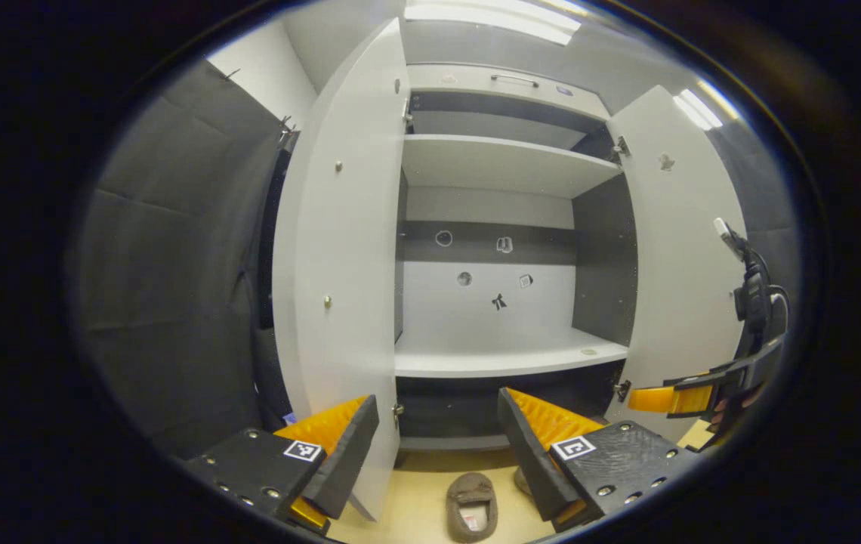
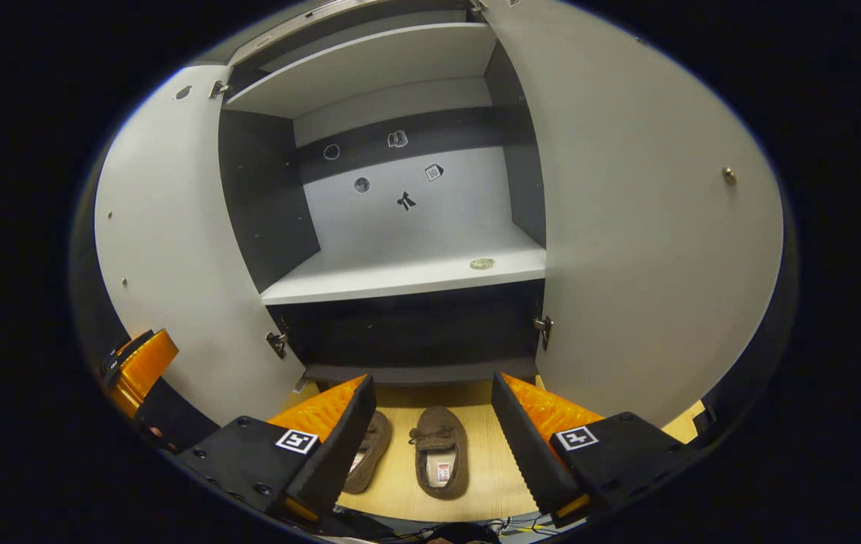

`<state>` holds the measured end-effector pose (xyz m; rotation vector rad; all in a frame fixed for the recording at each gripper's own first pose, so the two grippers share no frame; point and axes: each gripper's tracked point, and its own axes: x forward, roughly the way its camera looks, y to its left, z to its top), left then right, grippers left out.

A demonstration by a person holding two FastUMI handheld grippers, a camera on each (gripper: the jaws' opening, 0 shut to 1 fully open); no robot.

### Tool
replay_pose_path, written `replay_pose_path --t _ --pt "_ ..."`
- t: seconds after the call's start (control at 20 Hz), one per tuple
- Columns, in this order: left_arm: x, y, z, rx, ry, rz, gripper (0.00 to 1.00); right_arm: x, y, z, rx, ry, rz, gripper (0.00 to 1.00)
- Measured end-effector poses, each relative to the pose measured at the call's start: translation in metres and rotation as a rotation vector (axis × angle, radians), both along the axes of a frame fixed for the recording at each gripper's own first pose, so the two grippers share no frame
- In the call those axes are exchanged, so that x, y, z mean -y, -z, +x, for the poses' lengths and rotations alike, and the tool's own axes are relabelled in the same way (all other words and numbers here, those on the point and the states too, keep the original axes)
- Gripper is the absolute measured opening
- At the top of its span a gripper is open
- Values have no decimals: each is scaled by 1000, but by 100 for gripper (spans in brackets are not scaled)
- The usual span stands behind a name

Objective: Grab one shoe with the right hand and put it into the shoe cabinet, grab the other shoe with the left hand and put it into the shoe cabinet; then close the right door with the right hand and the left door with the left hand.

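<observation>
Two brown slippers lie on the wooden floor in front of the open shoe cabinet point(image 2: 400, 276). In the right gripper view one slipper point(image 2: 440, 452) sits between my fingers, farther off on the floor, and the second slipper point(image 2: 368, 452) is partly hidden behind my left finger. My right gripper point(image 2: 430, 431) is open and holds nothing. In the left gripper view one slipper point(image 1: 471, 506) lies below my open left gripper point(image 1: 438, 446), and the edge of the other slipper point(image 1: 523, 480) peeks from behind a finger. Both cabinet doors, left point(image 1: 340, 264) and right point(image 1: 683, 264), stand wide open.
The white middle shelf point(image 1: 506, 355) carries a small round disc point(image 2: 482, 264) near its front right. A dark bottom compartment point(image 2: 408, 332) lies beneath it. The right gripper point(image 1: 691, 397) shows by the right door, and the left gripper point(image 2: 136, 366) by the left door point(image 2: 166, 249).
</observation>
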<state>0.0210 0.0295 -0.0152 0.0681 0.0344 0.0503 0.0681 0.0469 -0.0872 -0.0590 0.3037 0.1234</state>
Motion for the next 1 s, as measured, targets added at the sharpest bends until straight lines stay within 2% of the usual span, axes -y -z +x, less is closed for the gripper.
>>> replay_pose_path --t 0.2,0.25,0.35,0.4,0.45,0.5,0.6,0.65,1.0 --pt "-3 16 -6 -34 -20 -25 94 -6 27 13 -90 -12 -4 98" --pt "-4 19 -8 -44 -24 -28 100 -11 33 16 -109 -21 1 99" --pt "-7 26 -10 -57 -32 -30 100 -17 50 19 -161 -34 -1 98" --pt "-9 27 -12 -61 -37 -30 94 -20 58 23 -185 -40 0 98" --pt "-12 30 -15 -68 -45 -32 94 -23 64 27 -205 -48 3 98" --pt "-15 32 -17 -71 -52 -34 100 -26 71 32 -222 -56 1 98" --pt "-17 36 -19 -80 -62 -38 100 -28 86 38 -256 -60 -19 98" --pt "-18 38 -21 -86 -67 -40 94 -29 93 40 -273 -64 -27 98" --pt "-12 60 -36 -122 -48 -19 94 -41 161 36 -438 -95 -33 98"
